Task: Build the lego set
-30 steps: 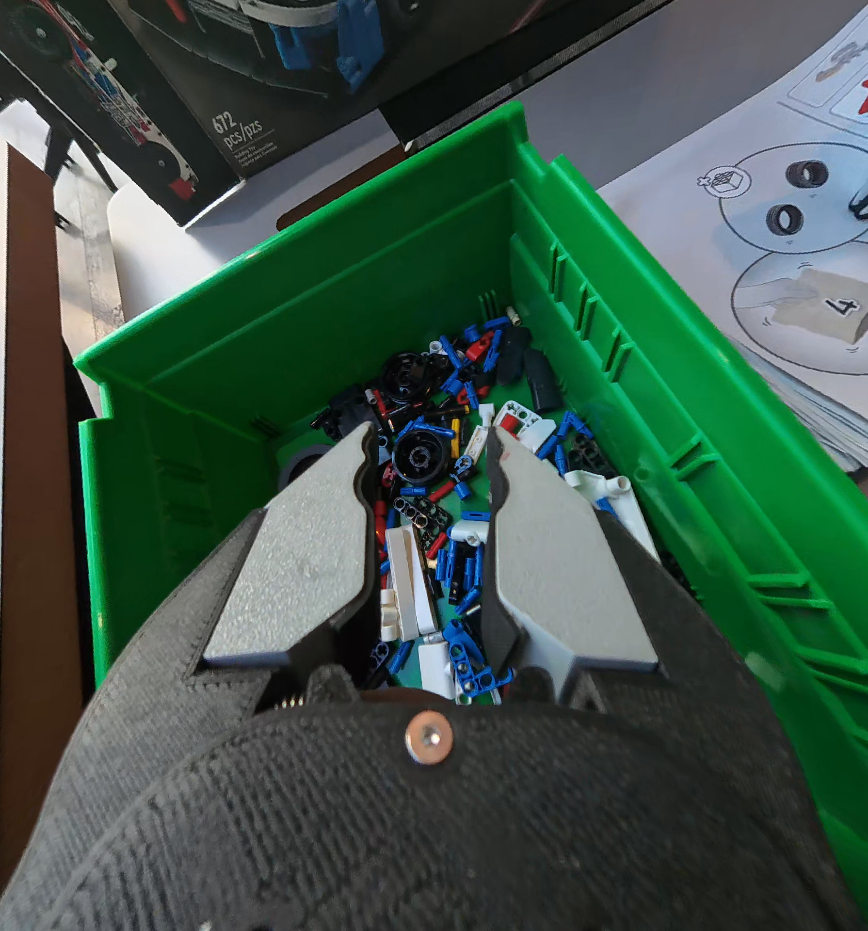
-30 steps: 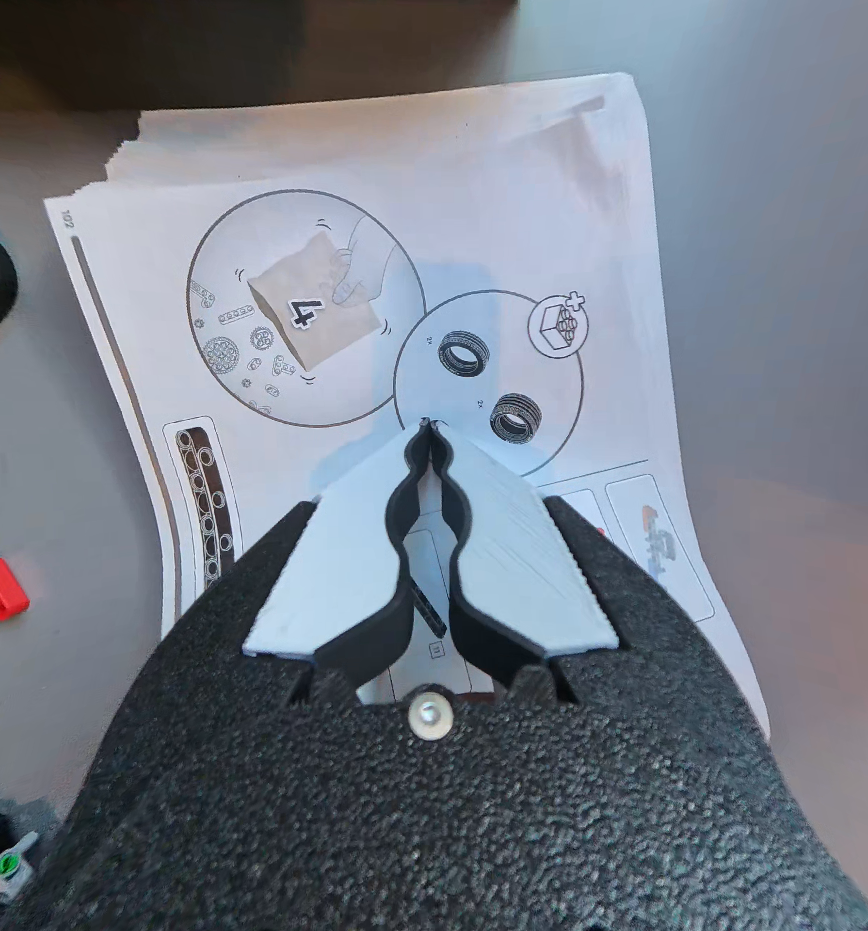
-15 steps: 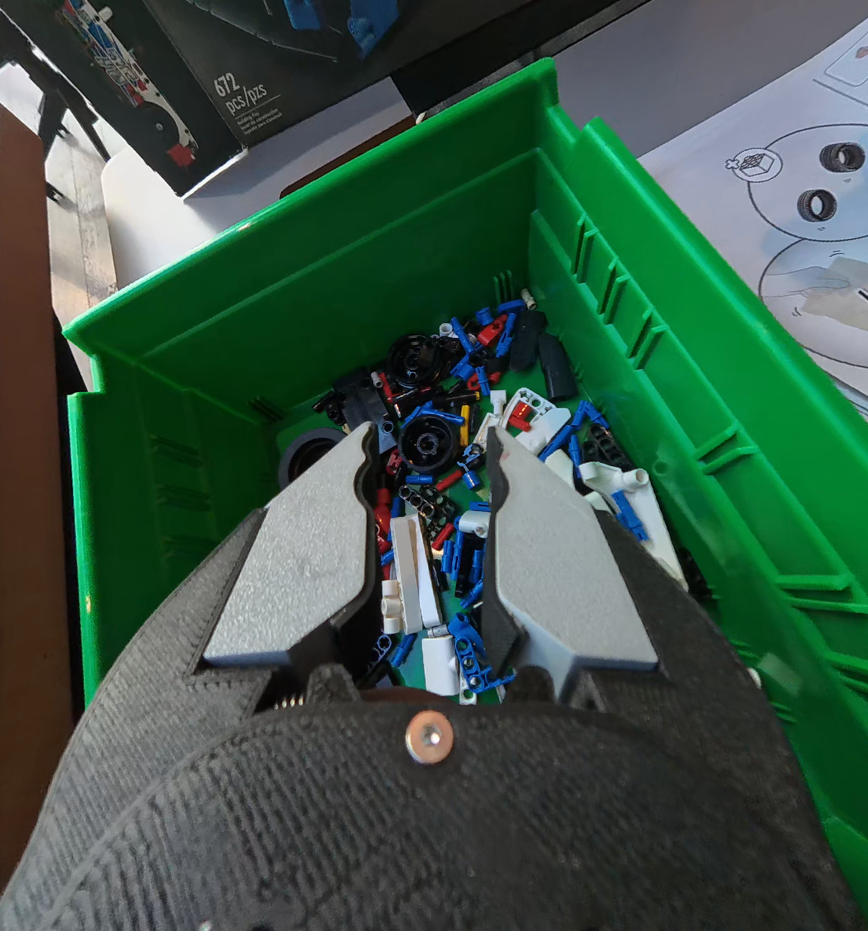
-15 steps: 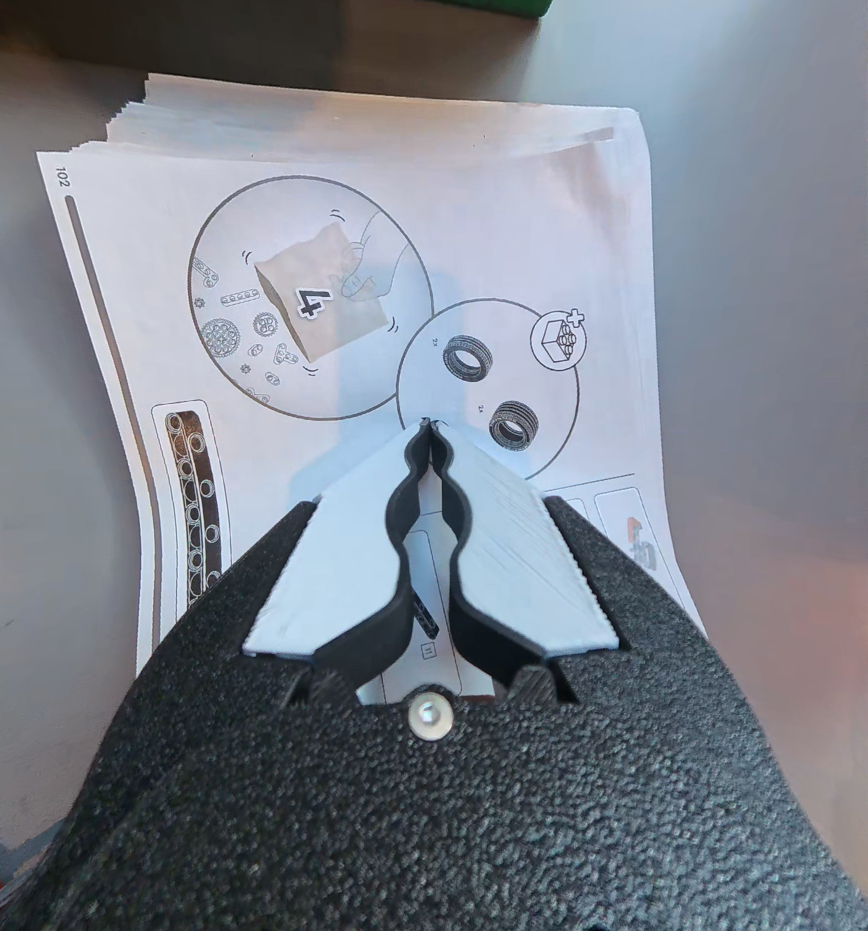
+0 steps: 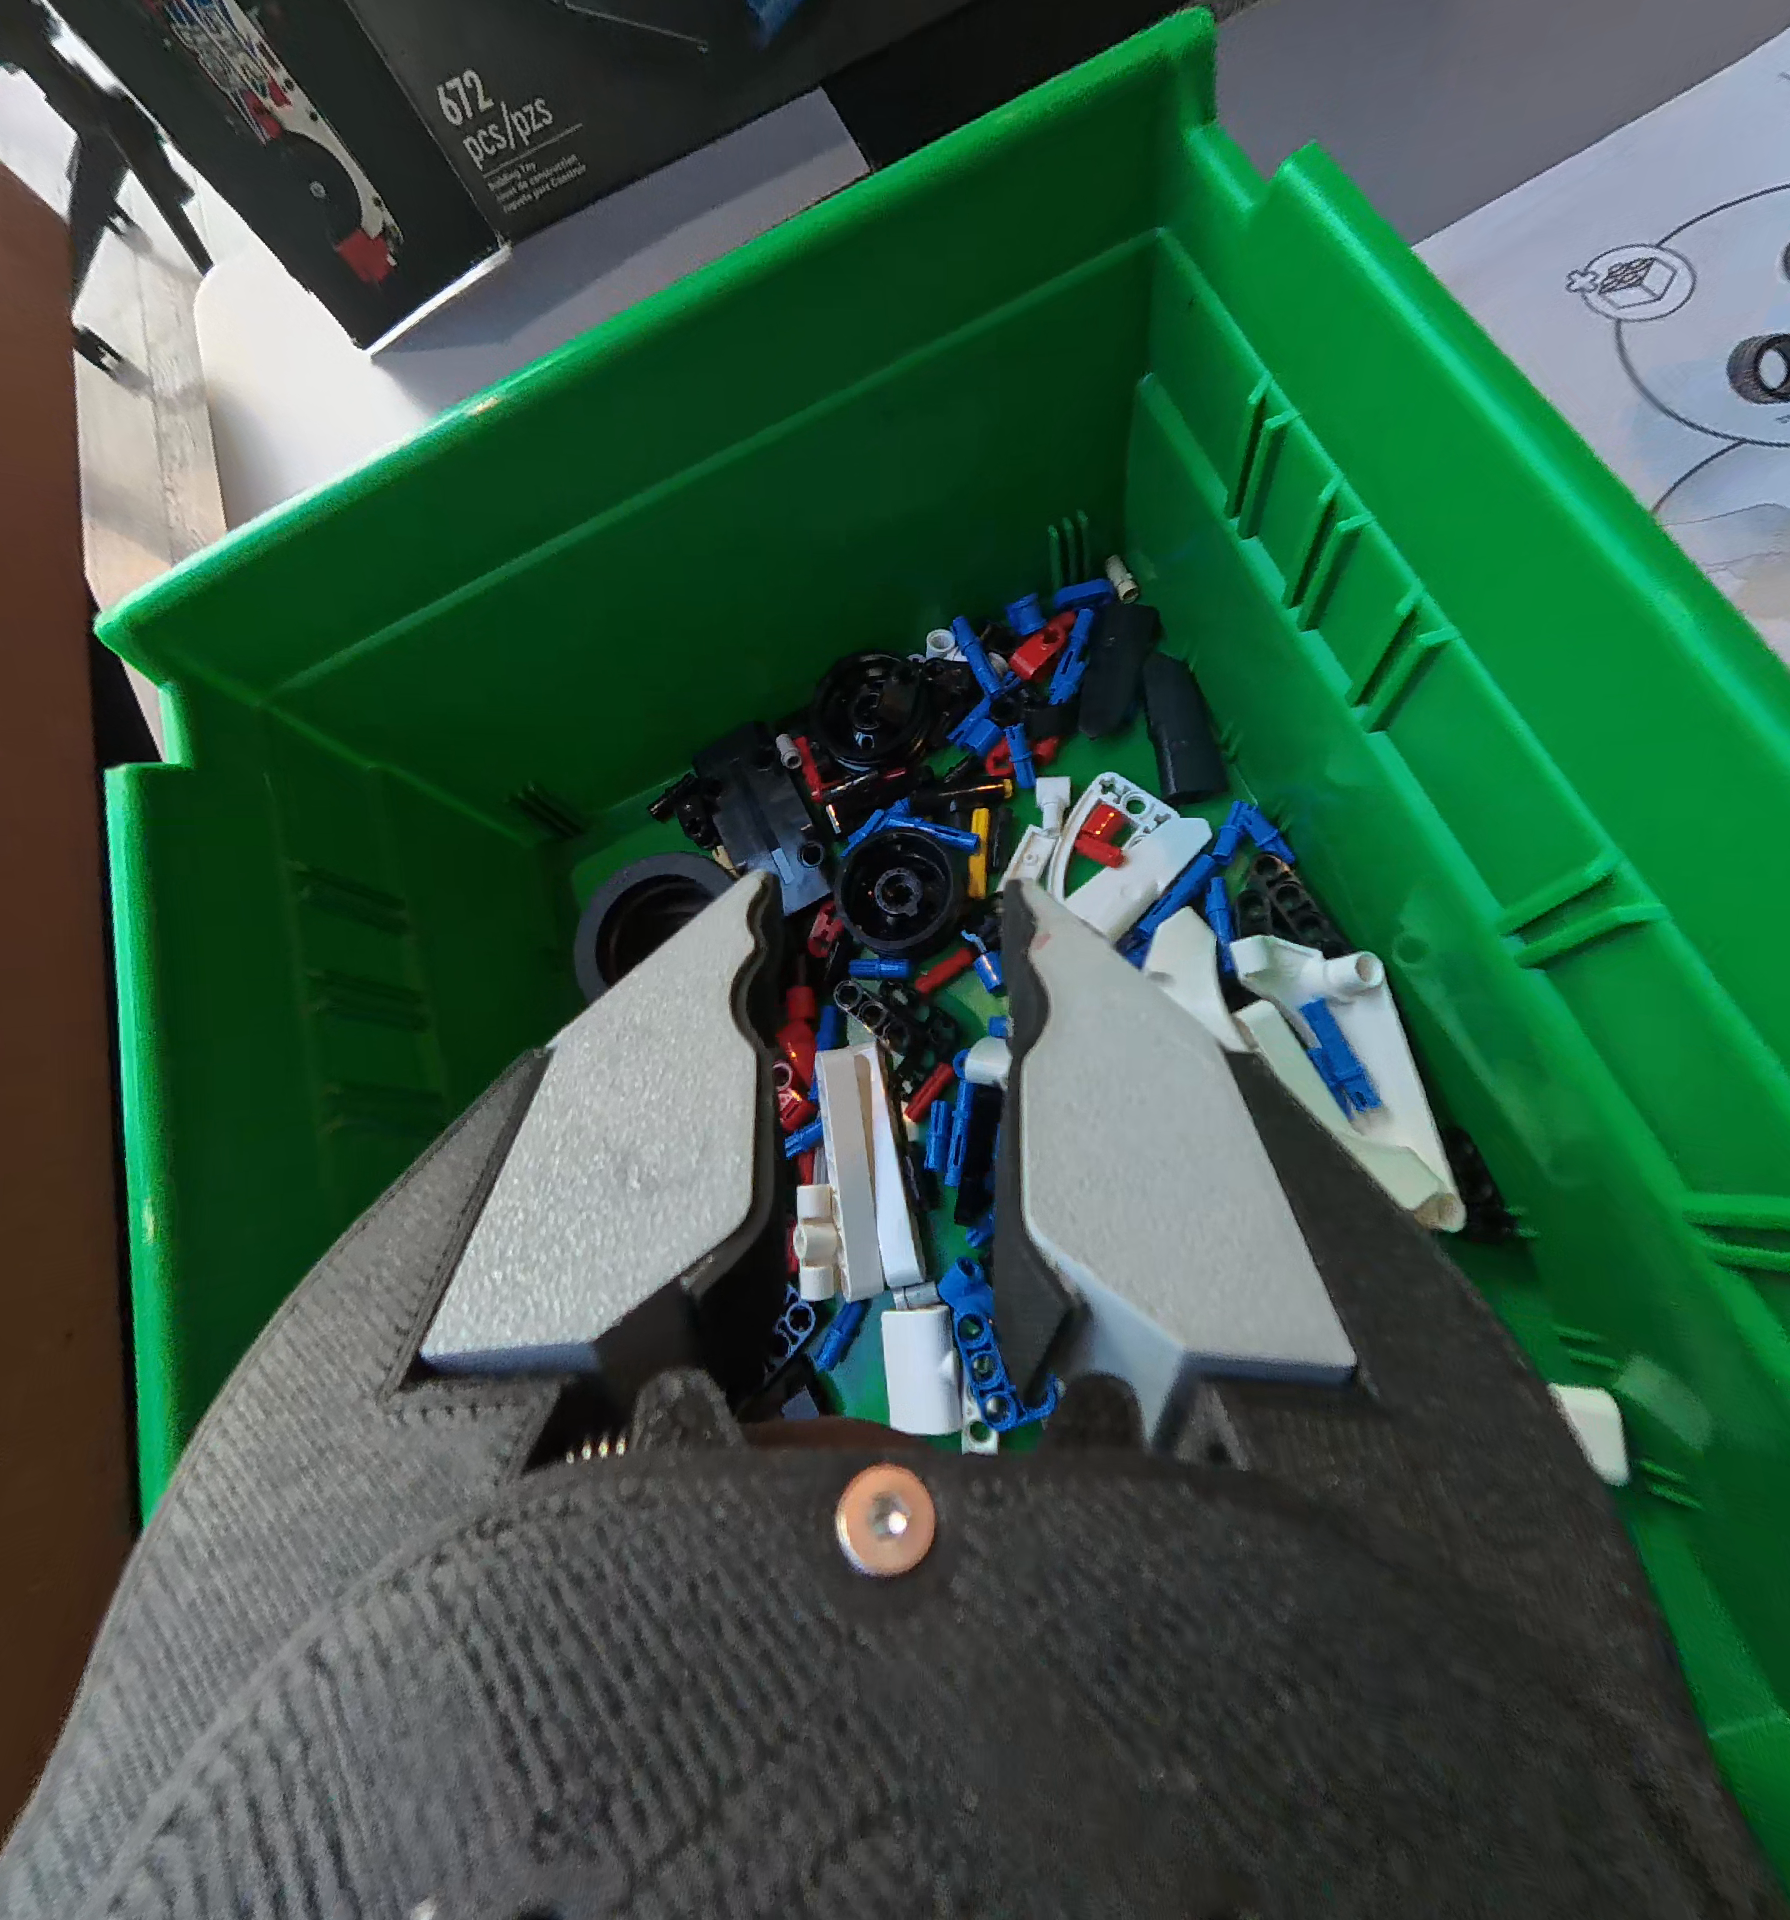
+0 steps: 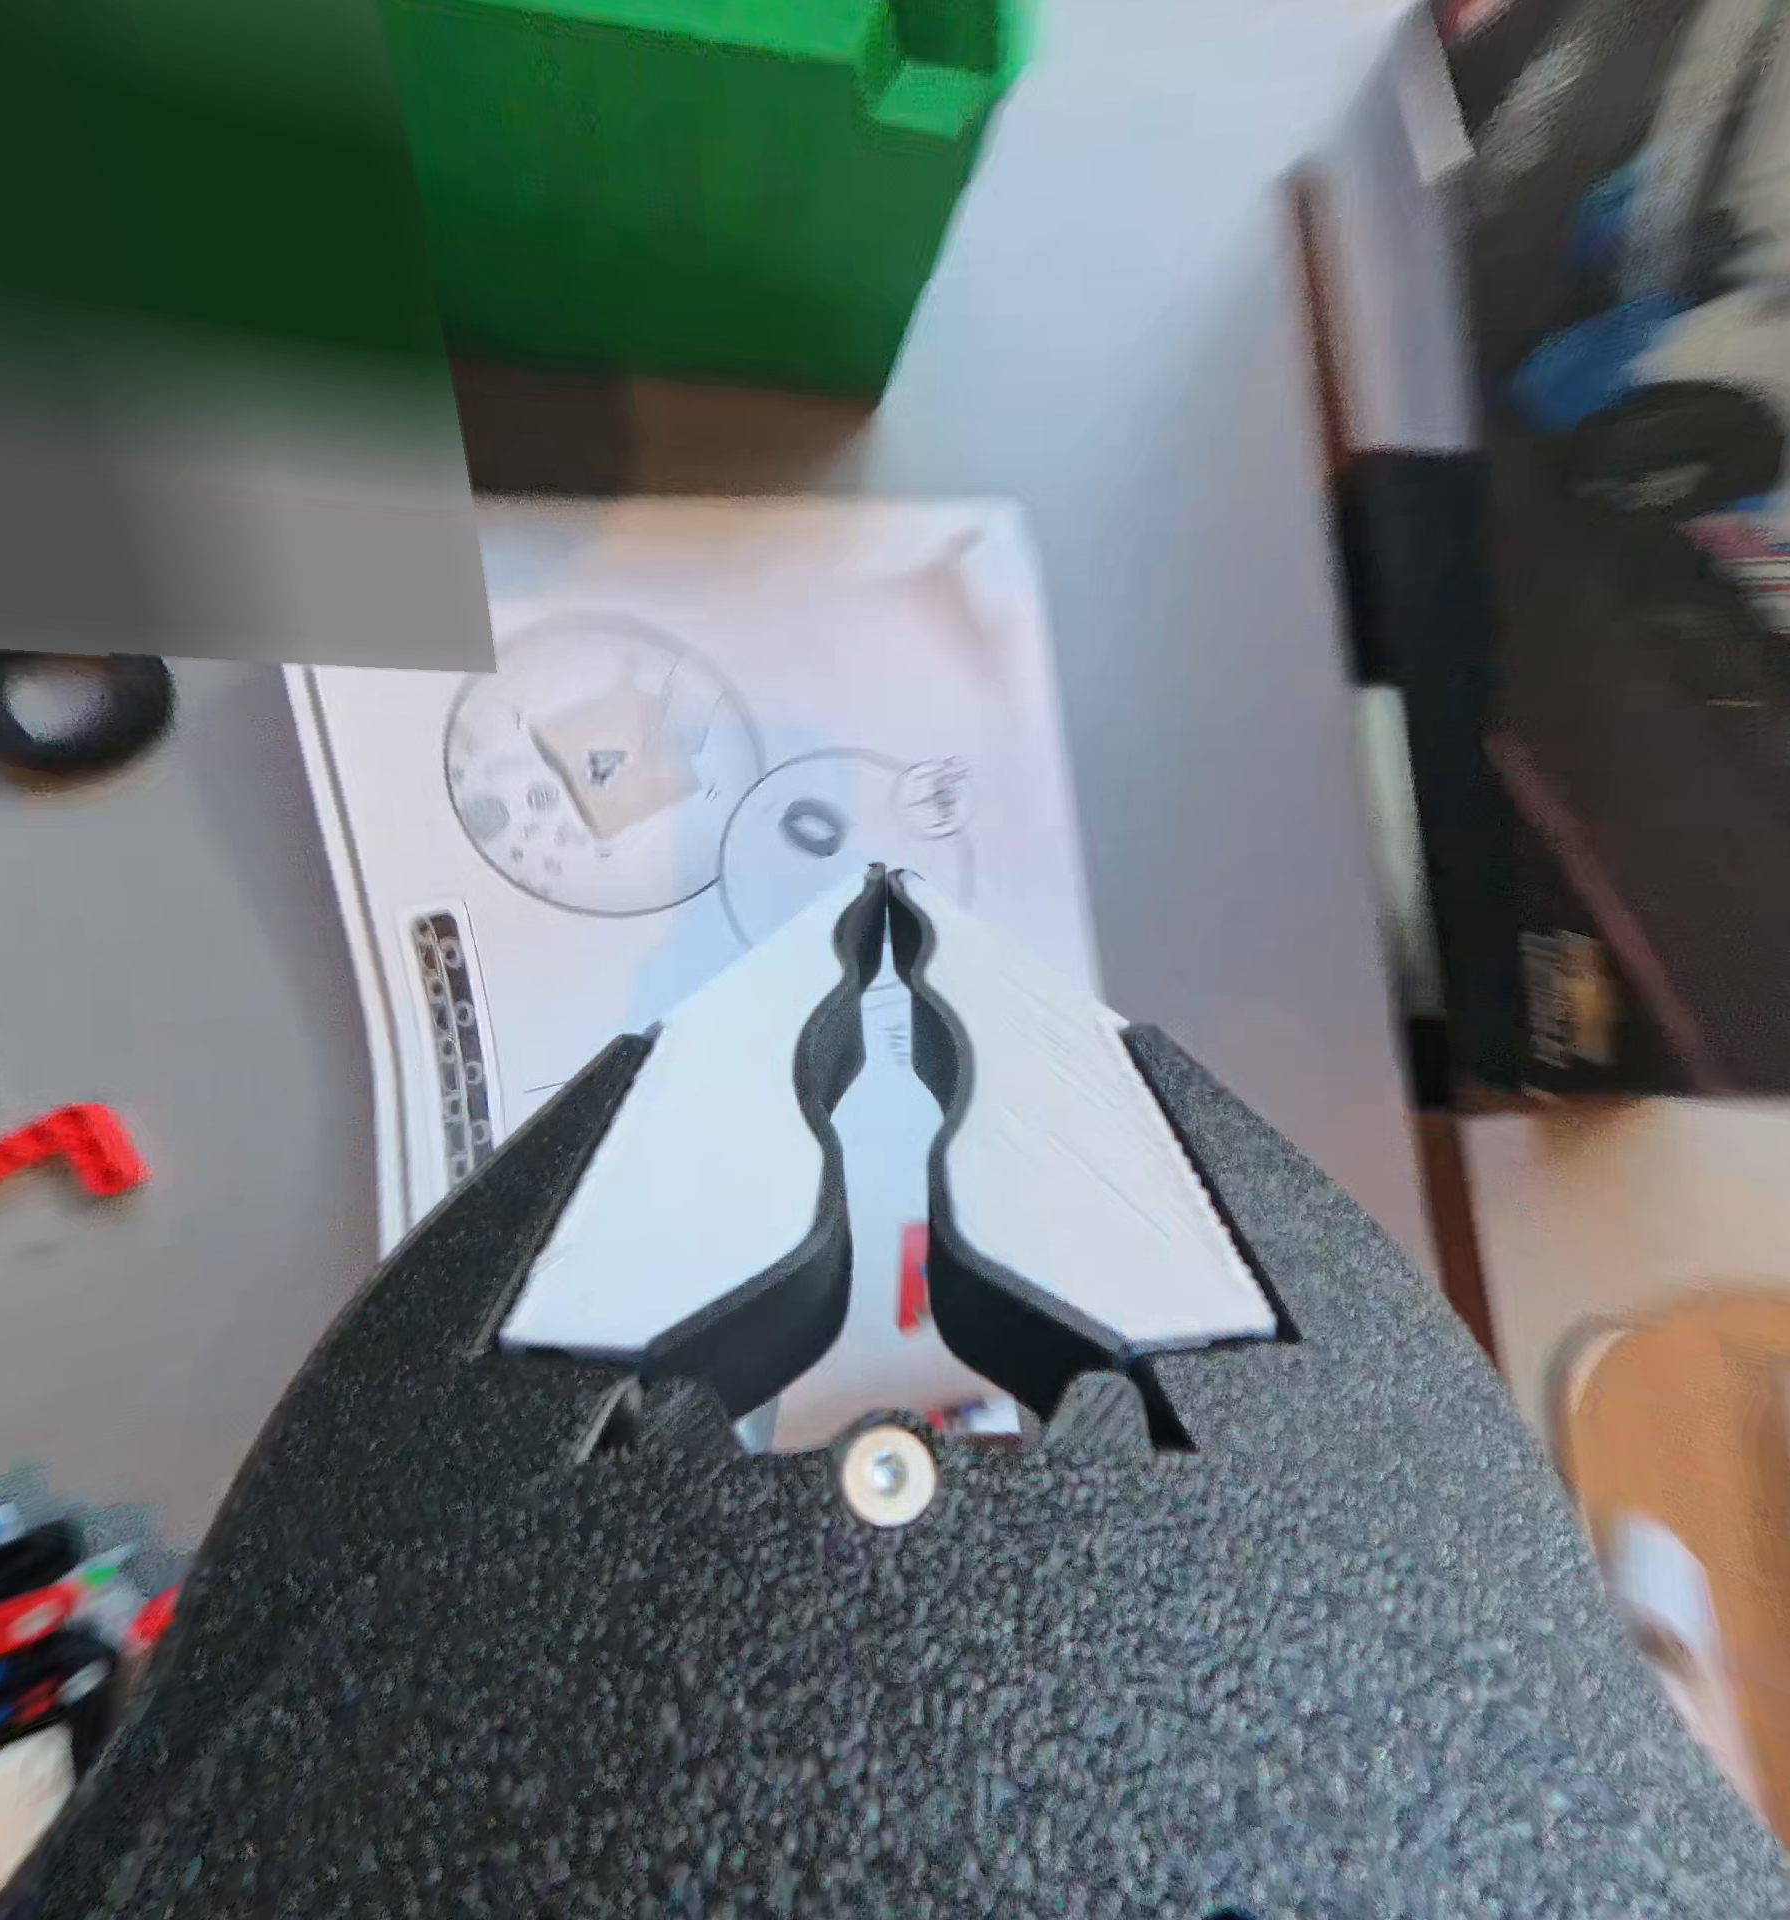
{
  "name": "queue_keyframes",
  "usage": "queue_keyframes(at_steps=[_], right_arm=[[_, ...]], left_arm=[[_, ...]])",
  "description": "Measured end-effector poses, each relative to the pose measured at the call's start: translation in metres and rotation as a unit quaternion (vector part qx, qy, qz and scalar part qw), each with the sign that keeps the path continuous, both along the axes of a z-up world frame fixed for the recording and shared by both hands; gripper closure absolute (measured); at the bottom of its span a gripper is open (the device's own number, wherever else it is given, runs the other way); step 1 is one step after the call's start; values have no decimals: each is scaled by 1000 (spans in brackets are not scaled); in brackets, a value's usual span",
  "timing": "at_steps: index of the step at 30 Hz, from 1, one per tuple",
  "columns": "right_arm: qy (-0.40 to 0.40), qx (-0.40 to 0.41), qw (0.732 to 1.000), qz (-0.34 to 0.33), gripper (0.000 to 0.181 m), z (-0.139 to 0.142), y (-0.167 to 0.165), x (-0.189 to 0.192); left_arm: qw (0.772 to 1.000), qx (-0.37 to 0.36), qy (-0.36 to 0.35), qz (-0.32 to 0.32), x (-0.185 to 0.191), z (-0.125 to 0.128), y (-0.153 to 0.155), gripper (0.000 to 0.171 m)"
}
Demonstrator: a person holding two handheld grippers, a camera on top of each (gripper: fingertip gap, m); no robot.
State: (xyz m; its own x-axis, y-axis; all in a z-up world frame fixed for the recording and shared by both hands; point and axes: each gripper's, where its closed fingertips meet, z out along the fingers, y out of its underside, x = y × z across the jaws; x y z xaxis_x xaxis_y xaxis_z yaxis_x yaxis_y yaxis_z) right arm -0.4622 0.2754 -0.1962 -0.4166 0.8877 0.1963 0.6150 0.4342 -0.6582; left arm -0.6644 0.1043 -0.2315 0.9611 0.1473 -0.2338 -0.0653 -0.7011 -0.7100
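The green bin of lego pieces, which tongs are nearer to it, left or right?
Left. The left tongs hang open over the green bin, pointing down at the loose pieces. The right tongs are shut over the instruction booklet, with the bin beyond it.

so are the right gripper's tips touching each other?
Touching. The right wrist view shows the right gripper with its black pads meeting at the tip above the manual, nothing visible between them.

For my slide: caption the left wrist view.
Open left claw above Lego parts in a green bin.
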Motion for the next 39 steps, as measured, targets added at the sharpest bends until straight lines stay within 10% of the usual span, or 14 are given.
queue_keyframes(at_steps=[6,16,39], right_arm=[[148,-87,977,-128,175,129,27,73],[131,-174,959,-183,174,26,-78,163],[162,-175,959,-151,173,36,-90,155]], left_arm=[[1000,9,-4,2,0,3,1,132],[1000,20,4,22,2,21,-4,132],[998,-51,19,17,-11,24,-52,135]])
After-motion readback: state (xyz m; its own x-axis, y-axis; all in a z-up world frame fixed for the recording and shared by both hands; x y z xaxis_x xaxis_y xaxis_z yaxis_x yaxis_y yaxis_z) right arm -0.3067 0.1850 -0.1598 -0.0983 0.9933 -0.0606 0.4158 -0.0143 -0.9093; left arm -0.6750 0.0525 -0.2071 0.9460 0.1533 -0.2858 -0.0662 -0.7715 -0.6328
